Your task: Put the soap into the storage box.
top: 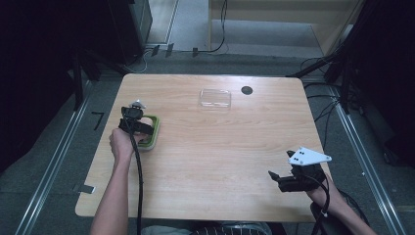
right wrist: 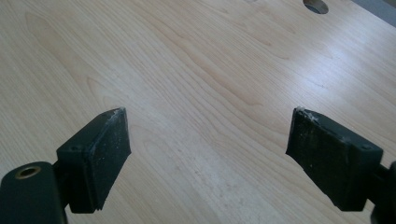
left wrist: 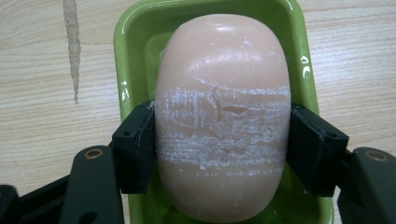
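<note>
both pads of the left gripper point(left wrist: 223, 140) pinched the soap point(left wrist: 223, 116) over its green dish point(left wrist: 299, 42); we advised lifting straight up, keeping pressure even.

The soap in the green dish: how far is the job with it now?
Done: the left gripper has shut its jaws on the soap. In hand: the soap is over the green dish, not carried away. Left, probably: moving it; the clear lid lies apart, and the right gripper waits open.

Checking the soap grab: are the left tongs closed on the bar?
Yes: the left tongs press both sides of the soap bar in the green dish.
</note>
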A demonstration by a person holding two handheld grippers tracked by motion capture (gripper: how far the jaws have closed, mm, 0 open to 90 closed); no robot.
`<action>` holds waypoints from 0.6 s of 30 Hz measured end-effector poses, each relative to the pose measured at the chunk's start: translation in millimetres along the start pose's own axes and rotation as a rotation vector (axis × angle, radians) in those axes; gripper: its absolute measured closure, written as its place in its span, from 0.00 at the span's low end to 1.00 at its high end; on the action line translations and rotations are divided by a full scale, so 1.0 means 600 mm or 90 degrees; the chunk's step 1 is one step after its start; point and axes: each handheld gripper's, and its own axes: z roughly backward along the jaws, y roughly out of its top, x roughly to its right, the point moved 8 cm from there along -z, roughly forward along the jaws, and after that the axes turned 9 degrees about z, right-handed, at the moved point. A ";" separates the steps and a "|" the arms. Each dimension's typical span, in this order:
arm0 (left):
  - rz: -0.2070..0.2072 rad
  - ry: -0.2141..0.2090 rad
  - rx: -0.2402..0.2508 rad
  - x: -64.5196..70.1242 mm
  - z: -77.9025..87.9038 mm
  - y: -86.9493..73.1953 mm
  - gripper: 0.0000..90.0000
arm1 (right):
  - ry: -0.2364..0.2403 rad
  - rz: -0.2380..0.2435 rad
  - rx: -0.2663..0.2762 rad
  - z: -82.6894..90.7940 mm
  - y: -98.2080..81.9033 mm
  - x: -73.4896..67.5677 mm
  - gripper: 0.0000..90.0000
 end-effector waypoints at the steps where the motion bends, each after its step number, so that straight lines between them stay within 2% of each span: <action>1: 0.001 0.000 0.000 0.000 -0.001 0.000 0.37 | 0.001 0.002 0.001 -0.001 0.001 0.000 0.15; 18: 0.017 -0.004 0.007 0.001 -0.006 0.001 0.37 | 0.000 -0.001 0.002 0.000 0.000 0.000 0.15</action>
